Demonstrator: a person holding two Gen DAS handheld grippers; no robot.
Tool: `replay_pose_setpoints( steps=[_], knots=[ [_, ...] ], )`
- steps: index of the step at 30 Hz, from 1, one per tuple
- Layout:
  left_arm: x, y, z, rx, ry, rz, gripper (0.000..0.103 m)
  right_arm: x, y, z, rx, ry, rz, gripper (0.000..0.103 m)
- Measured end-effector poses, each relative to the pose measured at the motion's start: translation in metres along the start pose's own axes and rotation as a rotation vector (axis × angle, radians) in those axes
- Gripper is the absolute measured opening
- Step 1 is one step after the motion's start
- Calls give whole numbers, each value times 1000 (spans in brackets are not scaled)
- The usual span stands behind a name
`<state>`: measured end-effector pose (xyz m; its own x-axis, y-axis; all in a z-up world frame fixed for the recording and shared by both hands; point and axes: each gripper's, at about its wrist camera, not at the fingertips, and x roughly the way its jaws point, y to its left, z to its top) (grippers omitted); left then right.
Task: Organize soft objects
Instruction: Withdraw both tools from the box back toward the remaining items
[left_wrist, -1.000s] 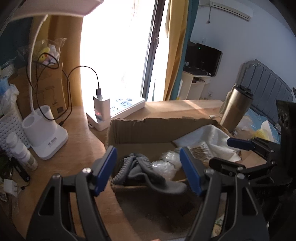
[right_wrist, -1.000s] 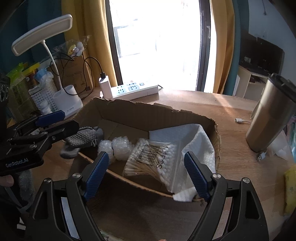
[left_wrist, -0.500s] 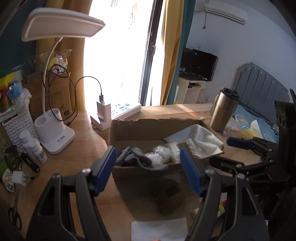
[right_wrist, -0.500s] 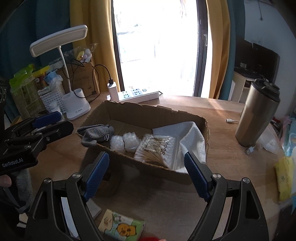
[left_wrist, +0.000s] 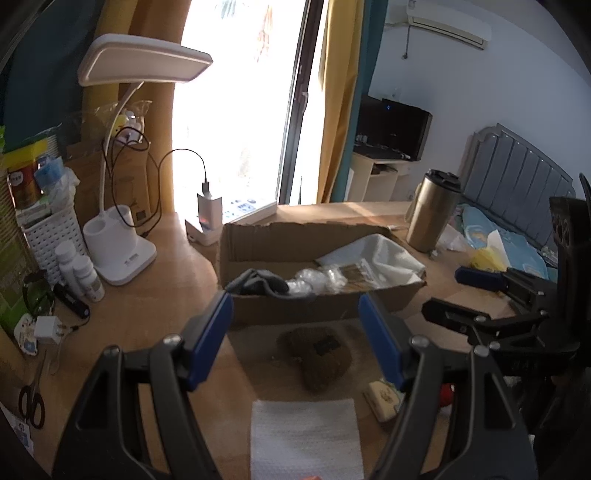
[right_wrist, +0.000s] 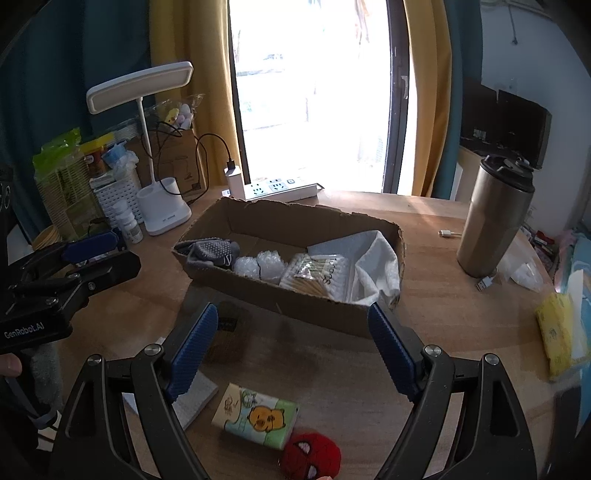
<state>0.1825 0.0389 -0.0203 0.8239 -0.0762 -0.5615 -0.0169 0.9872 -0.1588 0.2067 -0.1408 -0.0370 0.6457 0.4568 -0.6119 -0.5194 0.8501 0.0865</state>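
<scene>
Soft things are split between two places at this moment: some lie inside the cardboard box (right_wrist: 295, 258) in the middle of the right wrist frame, and some lie loose on the wooden table (right_wrist: 424, 332) in front of it. In the box, from left to right, sit a grey sock (right_wrist: 212, 253), two clear bubble-wrap wads (right_wrist: 258, 264), a bag of cotton swabs (right_wrist: 317, 275) and a white cloth (right_wrist: 376, 258) draped over the right end.

Loose at the bottom of that frame are a tissue pack (right_wrist: 256, 417) with a cartoon print, a red plush ball (right_wrist: 310, 458) just beside it, and a white pad (right_wrist: 192, 400) partly behind a left finger. In the left wrist frame a brown woolly item (left_wrist: 317, 354) lies in the box's shadow at centre, with a white paper towel (left_wrist: 304, 439) below it.

Both grippers are empty. The left gripper (left_wrist: 295, 339) stands with jaws moderately wide and nothing between them; the right gripper (right_wrist: 291, 347) stands wide, also clear of everything.

Judging by this, the step in hand is the gap between one placement and the next pick. The next move likely calls for choosing a loose item, lowering open jaws over it, squeezing gently and carrying it to a free spot, probably the box's back left corner.
</scene>
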Motion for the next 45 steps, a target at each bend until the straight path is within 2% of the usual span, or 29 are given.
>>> replay_pose_setpoints(
  steps=[22, 35, 45],
  knots=[
    [-1, -20, -43, 8, 100, -13, 73, -17, -13, -46, 41, 44, -6, 86],
    [27, -31, -87, 28, 242, 27, 73, -6, -23, -79, 43, 99, 28, 86],
    [40, -36, -102, 50, 300, 40, 73, 3, -29, -97, 62, 127, 54, 86]
  ],
)
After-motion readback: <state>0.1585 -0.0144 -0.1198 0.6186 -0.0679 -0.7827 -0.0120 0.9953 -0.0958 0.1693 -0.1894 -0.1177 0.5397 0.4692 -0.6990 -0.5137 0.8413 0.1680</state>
